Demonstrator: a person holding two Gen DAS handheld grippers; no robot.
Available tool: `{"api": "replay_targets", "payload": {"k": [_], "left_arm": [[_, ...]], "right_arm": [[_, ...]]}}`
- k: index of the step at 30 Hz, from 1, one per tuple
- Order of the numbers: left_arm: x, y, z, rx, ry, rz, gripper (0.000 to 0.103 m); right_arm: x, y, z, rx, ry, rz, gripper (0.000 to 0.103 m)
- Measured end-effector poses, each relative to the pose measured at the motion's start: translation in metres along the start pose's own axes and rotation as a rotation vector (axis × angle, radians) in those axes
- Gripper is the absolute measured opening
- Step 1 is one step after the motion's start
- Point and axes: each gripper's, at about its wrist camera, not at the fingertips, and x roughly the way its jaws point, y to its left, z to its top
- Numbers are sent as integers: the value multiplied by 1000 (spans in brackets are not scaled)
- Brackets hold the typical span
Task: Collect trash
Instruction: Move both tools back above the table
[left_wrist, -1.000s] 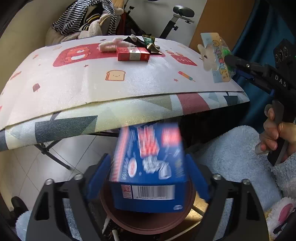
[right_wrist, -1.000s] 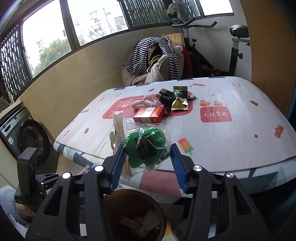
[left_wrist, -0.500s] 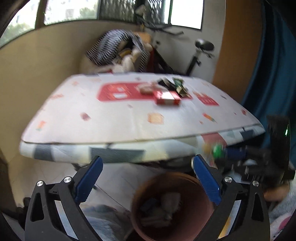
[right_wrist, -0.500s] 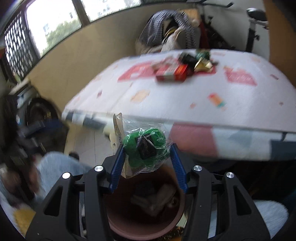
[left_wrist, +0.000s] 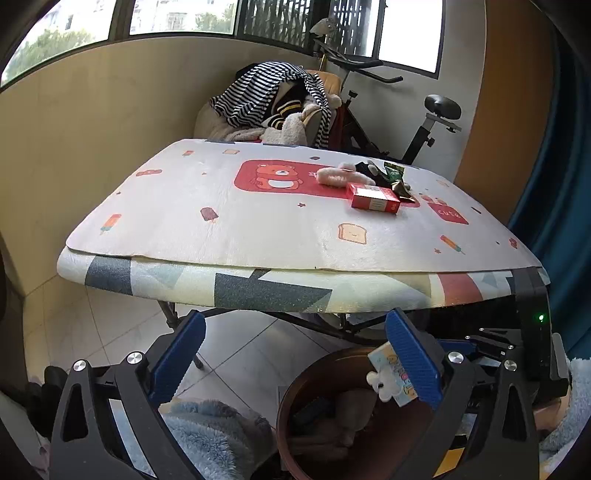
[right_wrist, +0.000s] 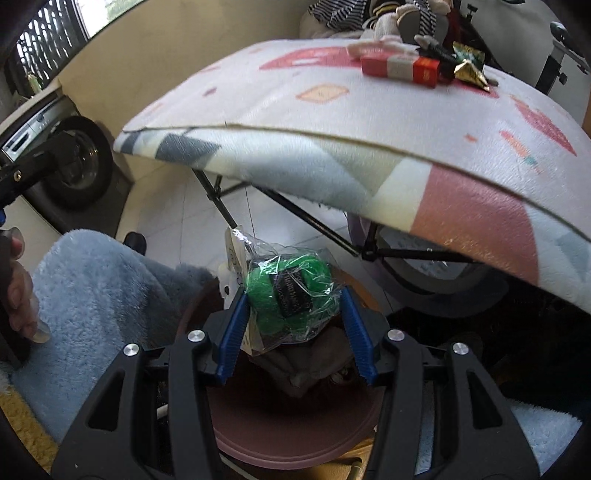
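Lower centre of the right view, the right gripper (right_wrist: 291, 314) pinches a green packet (right_wrist: 290, 295) directly over the bin (right_wrist: 288, 439), placed for a clean drop. The left gripper (left_wrist: 295, 360) gapes wide, holding nothing; more trash, a red box (left_wrist: 373, 198) among it, waits on the table (left_wrist: 258, 229), upper right.

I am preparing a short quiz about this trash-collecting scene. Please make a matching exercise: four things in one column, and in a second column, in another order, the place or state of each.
Things:
1. green item in clear crinkly plastic wrap
2. red and white rectangular cardboard box
3. round brown trash bin
4. left gripper

Places or states:
A. lying on the patterned table
B. open, holding nothing
C. clamped in the right gripper
D. on the floor in front of the table, trash inside

Pairs: 1-C, 2-A, 3-D, 4-B
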Motion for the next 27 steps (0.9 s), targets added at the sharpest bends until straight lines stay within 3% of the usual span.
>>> {"api": "replay_targets", "payload": {"k": [2,4,6,15,20,27], "left_arm": [[2,1,-1,-9,6,-1,96],[4,3,-1,-20,12,9,96],[5,4,-2,-27,21,25,96],[17,11,5,-91,49,-36,96],[27,12,18,-119,47,-43,96],[39,19,44,-132,18,-42,96]], "right_arm": [[3,0,-1,-1,5,-10,63],[2,0,-3,0,-4,-22,85],[-2,1,-4,0,-22,-36,93],[-28,-15,12,47,-116,-87,96],[-38,-31,40,61,-149,-114,97],[-35,-73,93,200,-182,-112,97]]}}
